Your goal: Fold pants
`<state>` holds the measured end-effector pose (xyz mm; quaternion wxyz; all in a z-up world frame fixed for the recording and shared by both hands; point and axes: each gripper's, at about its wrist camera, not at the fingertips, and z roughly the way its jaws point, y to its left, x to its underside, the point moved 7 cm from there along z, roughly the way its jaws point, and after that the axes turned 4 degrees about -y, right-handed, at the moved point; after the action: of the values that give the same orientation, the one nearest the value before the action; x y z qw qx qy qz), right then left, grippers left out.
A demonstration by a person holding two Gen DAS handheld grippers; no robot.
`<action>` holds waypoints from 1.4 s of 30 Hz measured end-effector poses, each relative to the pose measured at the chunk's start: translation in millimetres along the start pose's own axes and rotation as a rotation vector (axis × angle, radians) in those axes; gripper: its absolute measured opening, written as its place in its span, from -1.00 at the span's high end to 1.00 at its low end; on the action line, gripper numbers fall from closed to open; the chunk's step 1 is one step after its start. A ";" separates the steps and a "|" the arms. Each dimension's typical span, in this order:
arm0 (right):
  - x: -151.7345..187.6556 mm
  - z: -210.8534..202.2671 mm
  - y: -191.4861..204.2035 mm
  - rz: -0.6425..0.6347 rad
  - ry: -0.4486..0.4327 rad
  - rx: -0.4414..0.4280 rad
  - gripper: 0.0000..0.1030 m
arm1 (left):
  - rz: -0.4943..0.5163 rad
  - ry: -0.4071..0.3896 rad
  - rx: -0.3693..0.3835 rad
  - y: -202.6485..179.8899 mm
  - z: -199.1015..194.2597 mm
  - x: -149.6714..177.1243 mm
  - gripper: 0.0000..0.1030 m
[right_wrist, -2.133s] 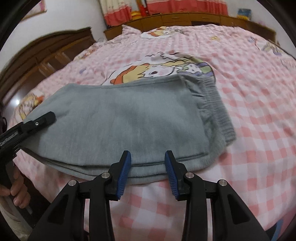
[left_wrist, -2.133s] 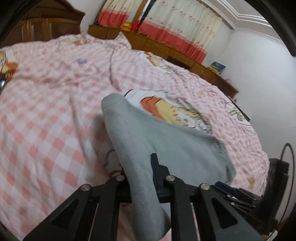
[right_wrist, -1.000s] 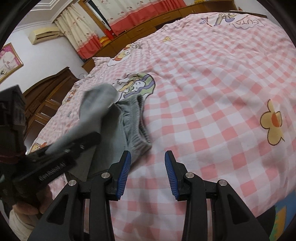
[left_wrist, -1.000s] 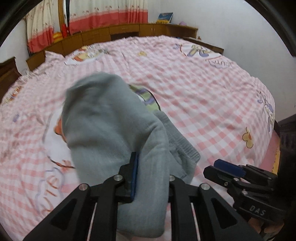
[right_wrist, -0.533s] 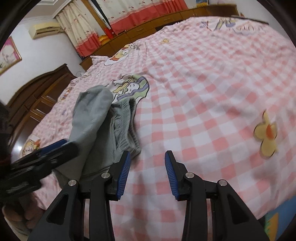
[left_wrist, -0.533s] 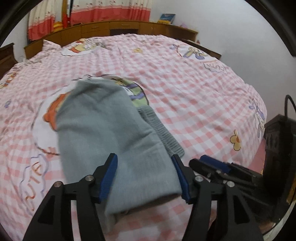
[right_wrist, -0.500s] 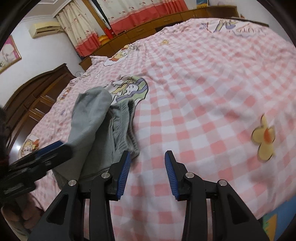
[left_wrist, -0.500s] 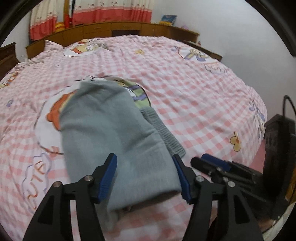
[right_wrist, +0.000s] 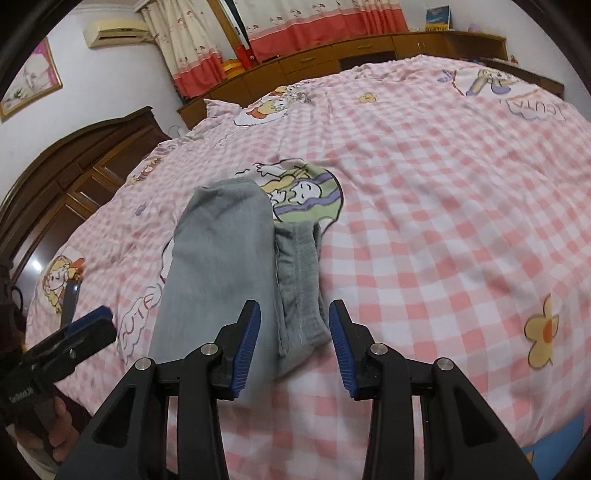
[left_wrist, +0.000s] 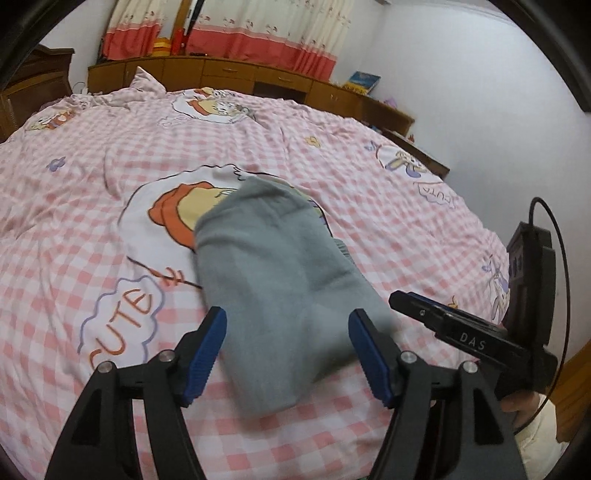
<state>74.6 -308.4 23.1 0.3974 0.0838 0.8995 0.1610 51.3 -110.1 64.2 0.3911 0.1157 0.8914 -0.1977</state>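
Nearby, folded grey pants [left_wrist: 280,291] on pink checked bedspread [left_wrist: 388,206], wooden cabinets [left_wrist: 280,79] beyond.

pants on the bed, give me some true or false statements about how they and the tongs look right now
1. The grey pants lie folded on the pink checked bedspread. True.
2. The left tongs are clamped on the pants. False: their jaws have just been opening and now stand apart on either side of the cloth, pads off it.
3. The right tongs hold nothing. True.
4. The waistband is fully hidden under the fold. False: it shows beside the folded layer.
5. The curtains have a red lower band. True.
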 end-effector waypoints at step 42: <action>-43.9 31.7 10.6 -0.111 0.048 -0.016 0.81 | 0.009 0.062 -0.045 18.1 53.3 14.4 -0.40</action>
<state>127.7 -303.7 37.1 0.3847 0.0265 0.9107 0.1480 82.9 -116.8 16.0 0.3666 0.1170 0.9068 -0.1719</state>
